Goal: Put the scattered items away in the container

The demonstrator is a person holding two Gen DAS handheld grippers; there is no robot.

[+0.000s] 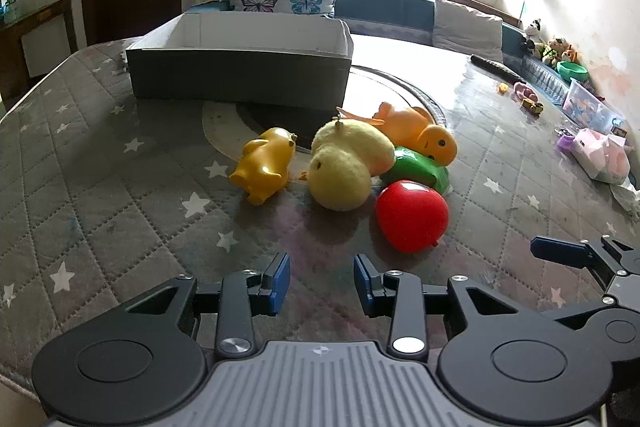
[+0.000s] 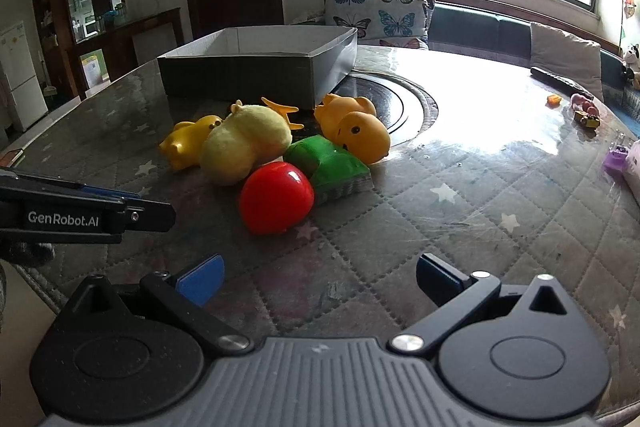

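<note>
Both tongs, left (image 1: 322,281) and right (image 2: 320,281), hover spread and empty near the 5 toys (image 2: 276,155) clustered on the surface before the still-empty box (image 2: 256,67), likely lining up a first grasp

Both cameras sit low over the near edge of the quilted table (image 1: 100,163) and face across it toward the window. The left wrist view looks straight at the grey box (image 1: 240,77) behind the toy pile. The right wrist view stands more to the right, close to the red ball (image 2: 276,197). Both views share toys, box and sofa.
</note>
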